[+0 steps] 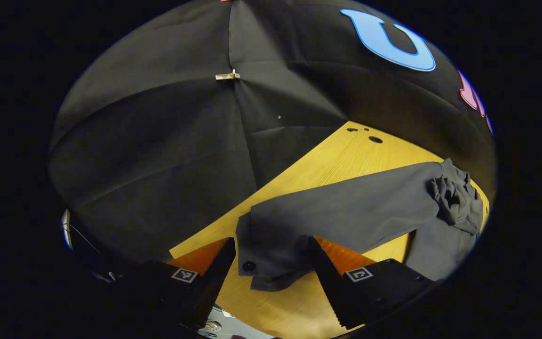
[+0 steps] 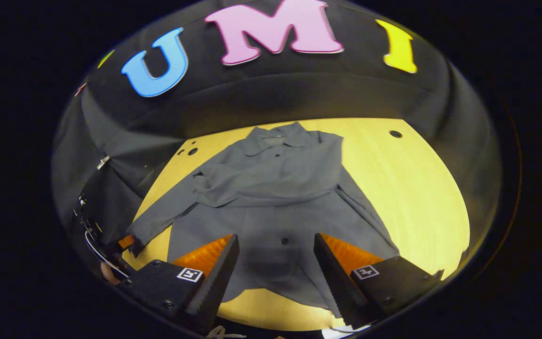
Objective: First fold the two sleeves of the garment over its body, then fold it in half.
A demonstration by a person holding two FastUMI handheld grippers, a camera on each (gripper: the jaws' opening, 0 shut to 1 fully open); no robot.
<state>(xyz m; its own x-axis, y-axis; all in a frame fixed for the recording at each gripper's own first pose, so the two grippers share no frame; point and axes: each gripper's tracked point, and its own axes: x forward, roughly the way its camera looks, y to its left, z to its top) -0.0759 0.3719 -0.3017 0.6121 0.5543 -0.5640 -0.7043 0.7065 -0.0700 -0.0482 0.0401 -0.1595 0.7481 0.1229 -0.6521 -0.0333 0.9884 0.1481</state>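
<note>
Step in hand: first sleeve fold, I judge. The shirt [image 2: 275, 202] lies flat on the table [image 2: 412, 188], collar [image 2: 275, 136] at the far edge toward the booth wall, hem nearest you.

Right sleeve: already looks laid across the shirt's chest, cuff bunched near the shirt's left shoulder. Hard to be sure, since the folds blur together there.

Left sleeve [image 1: 346, 212]: stretched out away from the shirt's body, flat on the table, not yet folded. Its cuff [image 1: 261, 259] is the end farthest from the shirt.

Left gripper [image 1: 271, 278]: your jaws stand wide apart, one finger each side of that cuff, holding nothing yet. I can't tell if the tips touch cloth.

Right gripper [image 2: 275, 278]: jaws also wide apart, nothing between them, hovering just above the shirt's hem and pointing at its button line.

Next move calls for: close the left jaws on the cuff, pinching the cloth through, then lift and carry it over onto the shirt's body. Keep the right gripper near the hem, ready to pin the shirt if it drags. Fold in half only after that.
</note>
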